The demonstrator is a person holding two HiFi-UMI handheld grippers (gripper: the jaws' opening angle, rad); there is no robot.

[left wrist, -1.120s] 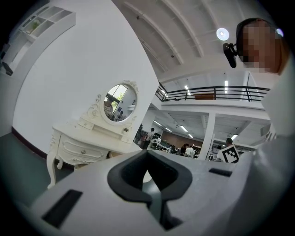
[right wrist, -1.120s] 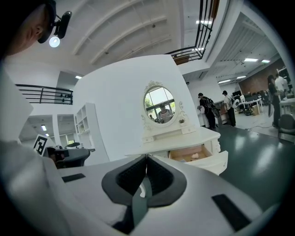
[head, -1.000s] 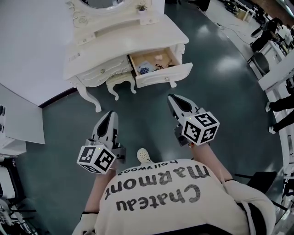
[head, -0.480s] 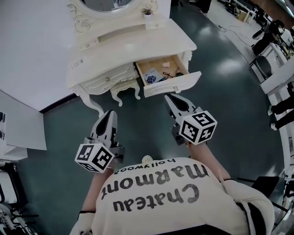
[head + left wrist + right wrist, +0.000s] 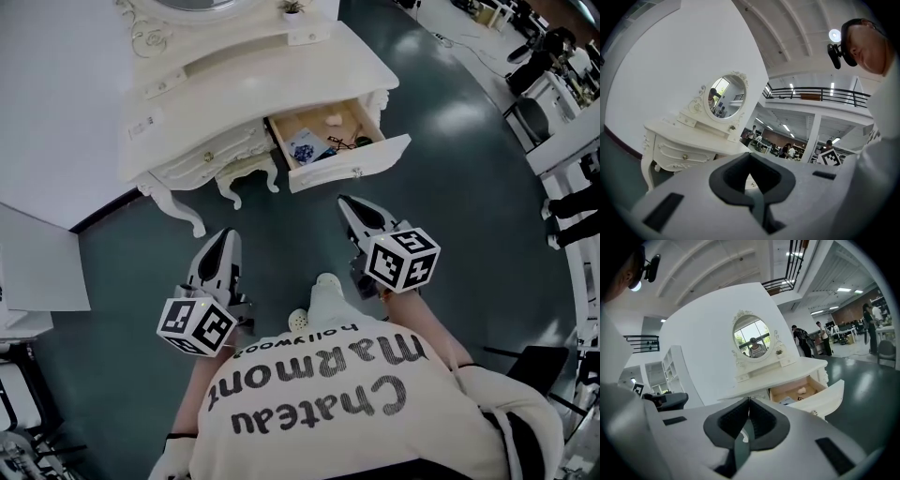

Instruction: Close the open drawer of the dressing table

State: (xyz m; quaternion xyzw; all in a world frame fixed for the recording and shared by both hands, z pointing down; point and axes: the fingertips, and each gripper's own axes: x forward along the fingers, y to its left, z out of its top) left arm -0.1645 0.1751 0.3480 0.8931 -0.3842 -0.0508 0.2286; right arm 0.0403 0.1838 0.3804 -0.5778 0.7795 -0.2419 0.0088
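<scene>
The left gripper [image 5: 224, 234] is held low over the dark green floor [image 5: 281, 225]. Its two fingers [image 5: 740, 161] are pressed together at the tips, with nothing between them. Ahead of those fingertips and off to their left stands the white dressing table [image 5: 234, 94], well apart from them. Its curved legs [image 5: 178, 202] are its nearest part. In the left gripper view, the oval mirror [image 5: 724, 96] rises above the fingertips, and a closed drawer with a small knob [image 5: 684, 156] sits to their left.

Further right, the open drawer [image 5: 349, 165] juts out from the table's right end, its white front panel angled towards the person. Inside it lie a blue patterned item [image 5: 303, 148], a small pale object [image 5: 331, 118] and some small dark bits [image 5: 342, 142] that are too small to identify.

The right gripper [image 5: 345, 201] also has its fingers [image 5: 757, 404] closed tip to tip on nothing. The drawer front is near, ahead of those fingertips and slightly to their right, and the fingertips do not touch it.
</scene>
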